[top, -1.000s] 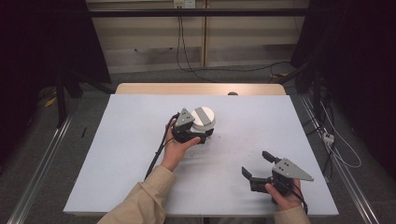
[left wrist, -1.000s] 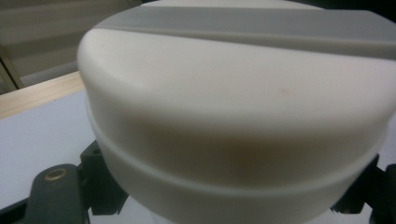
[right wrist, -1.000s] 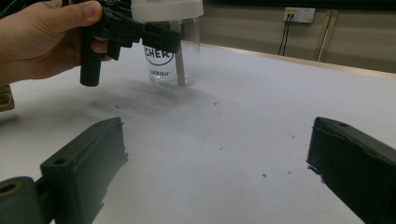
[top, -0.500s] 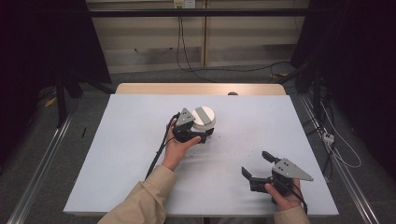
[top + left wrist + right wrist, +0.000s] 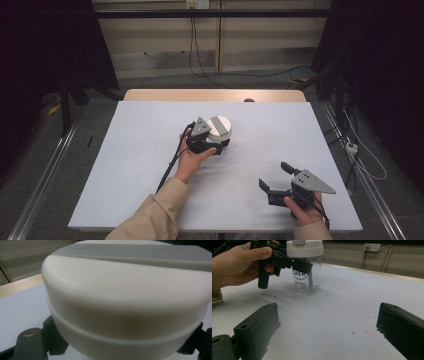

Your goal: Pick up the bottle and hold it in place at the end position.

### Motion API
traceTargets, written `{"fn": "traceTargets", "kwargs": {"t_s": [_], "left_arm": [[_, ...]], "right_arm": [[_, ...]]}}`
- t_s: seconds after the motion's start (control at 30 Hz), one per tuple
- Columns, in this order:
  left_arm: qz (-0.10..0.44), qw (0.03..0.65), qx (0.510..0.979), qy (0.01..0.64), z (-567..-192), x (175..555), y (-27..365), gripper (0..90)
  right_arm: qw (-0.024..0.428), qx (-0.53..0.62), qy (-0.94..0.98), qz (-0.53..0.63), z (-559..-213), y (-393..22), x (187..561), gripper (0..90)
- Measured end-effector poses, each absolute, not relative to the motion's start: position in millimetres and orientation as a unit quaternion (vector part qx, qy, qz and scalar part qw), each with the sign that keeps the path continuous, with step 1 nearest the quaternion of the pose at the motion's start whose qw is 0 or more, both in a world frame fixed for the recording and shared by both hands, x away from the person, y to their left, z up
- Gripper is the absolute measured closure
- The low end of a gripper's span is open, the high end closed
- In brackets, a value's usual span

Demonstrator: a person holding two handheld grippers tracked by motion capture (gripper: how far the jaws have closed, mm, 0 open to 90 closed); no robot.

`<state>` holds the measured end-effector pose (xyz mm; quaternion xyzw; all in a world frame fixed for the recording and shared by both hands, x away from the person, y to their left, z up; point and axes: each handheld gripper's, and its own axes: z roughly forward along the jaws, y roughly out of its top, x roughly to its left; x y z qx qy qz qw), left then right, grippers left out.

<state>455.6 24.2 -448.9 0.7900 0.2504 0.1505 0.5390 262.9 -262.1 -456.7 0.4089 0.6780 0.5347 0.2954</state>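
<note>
- Nothing moved since a sec ago; left tool (image 5: pixel 216 145) stays clenched on clear plastic jar w/ white lid (image 5: pixel 219 129), mid table (image 5: pixel 125 165).
- Right tool (image 5: pixel 280 176) released, near front edge; lid likely next.

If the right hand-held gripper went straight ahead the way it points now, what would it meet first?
Probably bare table: the way between its open jaws looks free. The clear jar, held by the left hand-held gripper, stands farther off, left of that line.

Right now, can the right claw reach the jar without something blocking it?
Probably yes: the right claw is open, and bare table lies between it and the jar, though the left claw already grips its lid.
</note>
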Motion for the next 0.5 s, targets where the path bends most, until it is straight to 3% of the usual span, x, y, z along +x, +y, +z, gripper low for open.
{"fn": "traceTargets", "kwargs": {"t_s": [0.5], "left_arm": [[0.157, 0.529, 0.794, 0.254, -449.6, 456.6, 29.4, 18.4]], "right_arm": [[0.297, 0.406, 0.68, 0.534, -456.8, -261.9, 263.2, 3.7]]}}
